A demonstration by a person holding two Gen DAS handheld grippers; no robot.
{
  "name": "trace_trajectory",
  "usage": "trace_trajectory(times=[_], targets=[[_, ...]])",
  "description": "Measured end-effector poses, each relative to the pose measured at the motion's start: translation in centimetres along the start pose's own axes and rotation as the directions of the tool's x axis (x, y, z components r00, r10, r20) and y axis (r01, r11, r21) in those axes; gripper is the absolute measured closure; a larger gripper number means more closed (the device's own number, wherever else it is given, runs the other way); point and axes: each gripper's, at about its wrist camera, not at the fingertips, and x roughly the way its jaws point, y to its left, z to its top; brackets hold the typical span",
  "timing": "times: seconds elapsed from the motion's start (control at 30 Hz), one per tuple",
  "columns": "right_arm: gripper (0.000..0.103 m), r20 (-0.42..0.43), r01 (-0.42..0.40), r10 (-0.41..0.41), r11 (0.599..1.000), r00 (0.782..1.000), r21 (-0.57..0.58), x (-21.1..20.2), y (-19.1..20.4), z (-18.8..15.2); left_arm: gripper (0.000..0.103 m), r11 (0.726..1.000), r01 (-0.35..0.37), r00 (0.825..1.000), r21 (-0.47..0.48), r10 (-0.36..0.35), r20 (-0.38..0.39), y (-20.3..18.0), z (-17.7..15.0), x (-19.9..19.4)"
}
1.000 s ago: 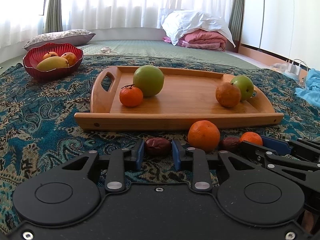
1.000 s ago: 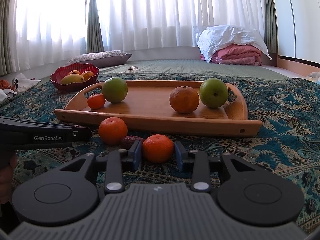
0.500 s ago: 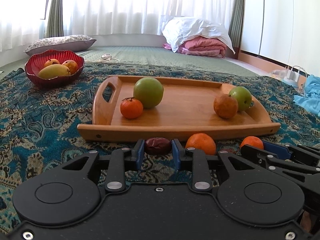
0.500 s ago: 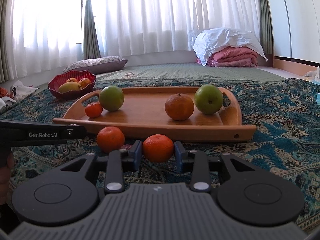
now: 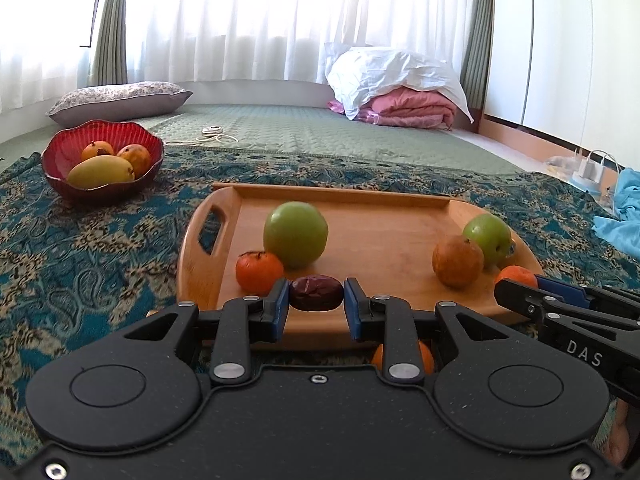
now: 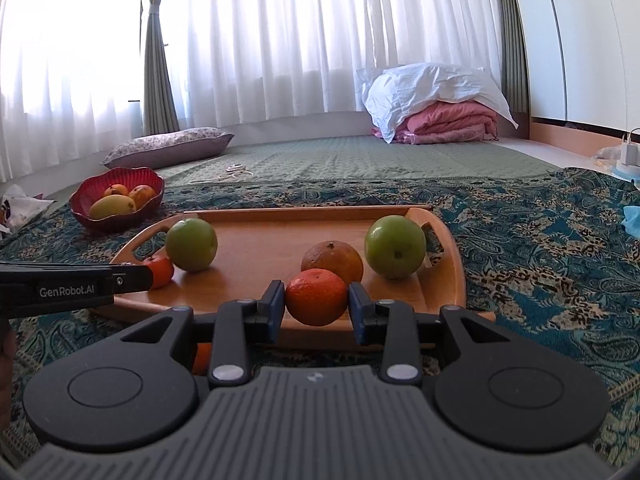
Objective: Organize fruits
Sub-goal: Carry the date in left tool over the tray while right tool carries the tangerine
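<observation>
My left gripper (image 5: 316, 306) is shut on a dark red date (image 5: 316, 298) and holds it above the near edge of the wooden tray (image 5: 380, 216). My right gripper (image 6: 316, 308) is shut on a small orange tangerine (image 6: 316, 297), also raised over the tray's near edge (image 6: 264, 224). On the tray lie two green apples (image 5: 295, 234) (image 5: 487, 239), a small tangerine (image 5: 258, 272) and a dull orange (image 5: 457, 261). Another orange (image 5: 424, 358) lies on the cloth below my left gripper, mostly hidden.
A red bowl (image 5: 64, 152) with a mango and other fruit stands at the far left on the patterned blue cloth (image 5: 80, 248). A pillow (image 5: 120, 100) and folded bedding (image 5: 400, 96) lie by the curtained window. Blue fabric (image 5: 624, 216) lies at the right.
Both grippers have risen from the cloth with their fruit and moved forward over the tray's near edge. The orange on the cloth has dropped below the left gripper.
</observation>
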Motion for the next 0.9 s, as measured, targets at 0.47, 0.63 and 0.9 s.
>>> trace_trajectory(times=[0.47, 0.63, 0.9], targets=[[0.065, -0.100, 0.037, -0.032, 0.998, 0.994, 0.046, 4.4, -0.6, 1.1, 0.075, 1.000, -0.024, 0.996, -0.008, 0.023, -0.083, 0.6, 0.5, 4.9], [0.065, -0.108, 0.031, -0.027, 0.999, 0.994, 0.032, 5.7, -0.2, 1.6, 0.075, 1.000, -0.026, 0.996, -0.008, 0.025, -0.084, 0.9, 0.4, 5.8], [0.065, -0.116, 0.030, -0.027, 0.999, 0.993, 0.025, 8.0, 0.1, 2.4, 0.075, 1.000, -0.024, 0.997, 0.017, 0.026, -0.076, 0.6, 0.3, 6.6]])
